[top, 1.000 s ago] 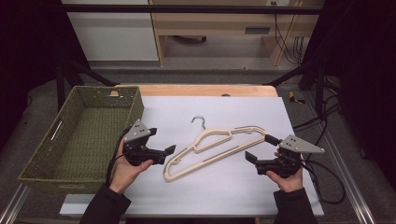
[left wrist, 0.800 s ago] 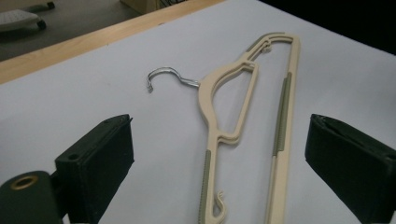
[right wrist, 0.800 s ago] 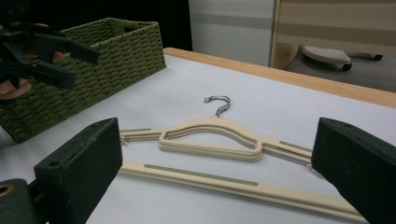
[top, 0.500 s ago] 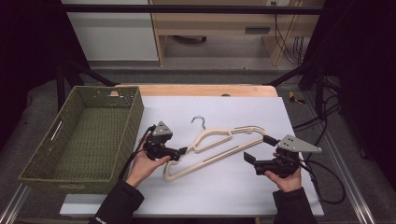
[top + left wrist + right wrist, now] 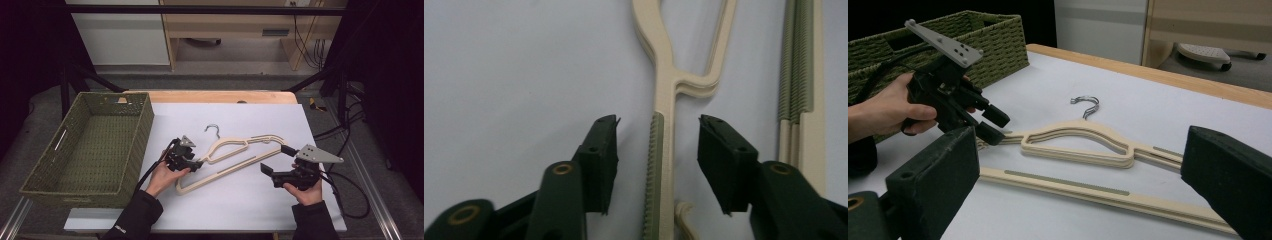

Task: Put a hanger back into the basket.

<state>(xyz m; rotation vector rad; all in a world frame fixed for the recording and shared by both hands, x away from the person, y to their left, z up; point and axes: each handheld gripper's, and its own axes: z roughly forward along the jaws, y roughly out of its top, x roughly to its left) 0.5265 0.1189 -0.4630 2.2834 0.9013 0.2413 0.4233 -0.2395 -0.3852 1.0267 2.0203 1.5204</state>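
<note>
- Lying flat on the bench (image 5: 250, 210) beside the basket (image 5: 90, 145), the hangers (image 5: 240, 155) are resting stacked, easy to grab.
- Straddling one hanger arm, the left tool (image 5: 658, 150) has just been closing, pads not yet touching.
- Waiting wide apart, the right tool (image 5: 275, 161) is hovering nearby.

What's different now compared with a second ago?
The left gripper moved from beside the basket over to the hangers and down; its jaws have just been closing around a hanger arm, with the pads not yet touching. The right gripper, hangers and basket stayed put.
</note>
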